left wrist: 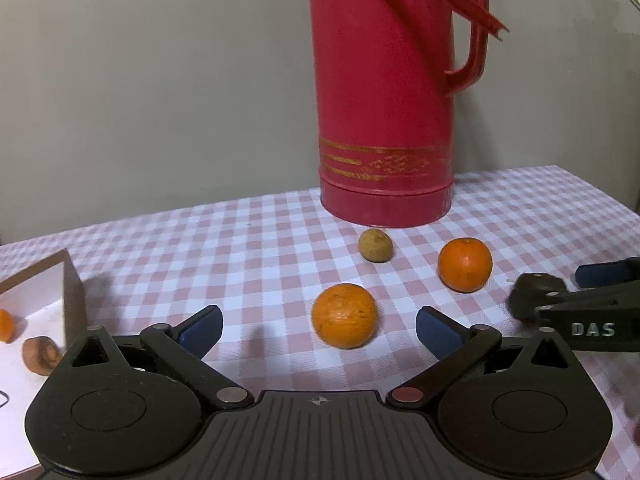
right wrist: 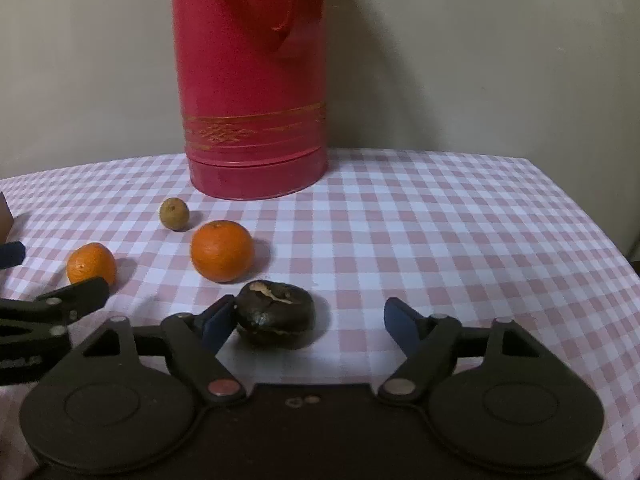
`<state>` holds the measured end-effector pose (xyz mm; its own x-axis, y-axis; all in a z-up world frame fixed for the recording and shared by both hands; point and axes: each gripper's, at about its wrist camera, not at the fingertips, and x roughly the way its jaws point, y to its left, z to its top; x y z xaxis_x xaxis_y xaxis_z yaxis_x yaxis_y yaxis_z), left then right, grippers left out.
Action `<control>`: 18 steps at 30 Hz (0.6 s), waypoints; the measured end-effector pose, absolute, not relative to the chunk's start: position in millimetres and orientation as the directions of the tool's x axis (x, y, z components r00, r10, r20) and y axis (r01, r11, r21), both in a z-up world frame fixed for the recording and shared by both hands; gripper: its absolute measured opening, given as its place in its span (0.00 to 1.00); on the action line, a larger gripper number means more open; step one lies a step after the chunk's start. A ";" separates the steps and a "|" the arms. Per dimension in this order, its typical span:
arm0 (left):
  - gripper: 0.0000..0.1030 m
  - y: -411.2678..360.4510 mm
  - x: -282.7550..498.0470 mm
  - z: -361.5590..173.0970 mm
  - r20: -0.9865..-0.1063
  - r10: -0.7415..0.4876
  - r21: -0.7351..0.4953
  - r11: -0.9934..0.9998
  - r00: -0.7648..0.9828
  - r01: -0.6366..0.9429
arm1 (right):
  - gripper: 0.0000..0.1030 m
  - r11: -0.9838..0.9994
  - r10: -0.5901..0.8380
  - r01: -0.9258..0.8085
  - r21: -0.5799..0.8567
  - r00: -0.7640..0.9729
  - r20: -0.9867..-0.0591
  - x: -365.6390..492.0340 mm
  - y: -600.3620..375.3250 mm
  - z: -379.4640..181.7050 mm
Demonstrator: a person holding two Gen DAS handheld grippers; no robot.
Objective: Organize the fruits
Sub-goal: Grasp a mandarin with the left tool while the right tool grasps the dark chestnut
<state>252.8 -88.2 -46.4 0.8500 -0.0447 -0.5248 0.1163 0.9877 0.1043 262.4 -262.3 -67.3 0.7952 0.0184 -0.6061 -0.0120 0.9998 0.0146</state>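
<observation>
pink-checked surface [right wrist: 440,220] is seen under both grippers — the left gripper [left wrist: 319,326] is held open, an orange [left wrist: 344,315] between its fingers; the right gripper [right wrist: 310,322] is spread apart, a dark shrivelled fruit [right wrist: 275,314] touching its left finger.

The red flask [left wrist: 384,120] loses its top at the frame edge — the box [left wrist: 36,300] is cut off too.
</observation>
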 end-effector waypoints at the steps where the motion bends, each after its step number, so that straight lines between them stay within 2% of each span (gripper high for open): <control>1: 0.98 -90.2 255.6 -46.9 -0.532 -0.043 0.107 0.987 0.846 0.117 | 0.66 1.000 0.020 -0.013 0.015 0.796 -0.606 262.4 -264.0 -67.5; 2: 0.92 -91.0 258.2 -47.2 -0.534 -0.043 0.104 0.988 0.844 0.116 | 0.65 1.000 0.020 -0.013 0.016 0.796 -0.605 261.8 -265.9 -67.4; 7: 0.81 -91.1 269.7 -49.5 -0.568 -0.037 0.085 0.991 0.822 0.104 | 0.60 0.999 0.040 -0.019 0.041 0.794 -0.607 260.3 -276.5 -67.9; 9: 0.67 -93.0 272.6 -51.2 -0.584 -0.041 0.087 0.990 0.810 0.113 | 0.58 0.999 0.050 -0.026 0.047 0.793 -0.607 259.9 -278.1 -68.6; 10: 0.64 -94.2 273.7 -51.3 -0.588 -0.046 0.087 0.989 0.807 0.119 | 0.57 0.999 0.051 -0.029 0.046 0.793 -0.607 259.8 -277.8 -68.6; 13: 0.44 -97.4 272.7 -51.1 -0.585 -0.071 0.077 0.987 0.808 0.143 | 0.44 0.998 0.058 -0.035 0.050 0.794 -0.605 258.7 -277.3 -67.4; 14: 0.37 -98.7 271.9 -51.0 -0.584 -0.077 0.074 0.986 0.808 0.147 | 0.31 0.998 0.058 -0.036 0.048 0.795 -0.604 258.7 -276.5 -66.8; 18: 0.36 -97.6 270.0 -49.6 -0.577 -0.075 0.073 0.987 0.813 0.143 | 0.30 0.998 0.062 -0.034 0.057 0.795 -0.604 258.3 -277.8 -66.0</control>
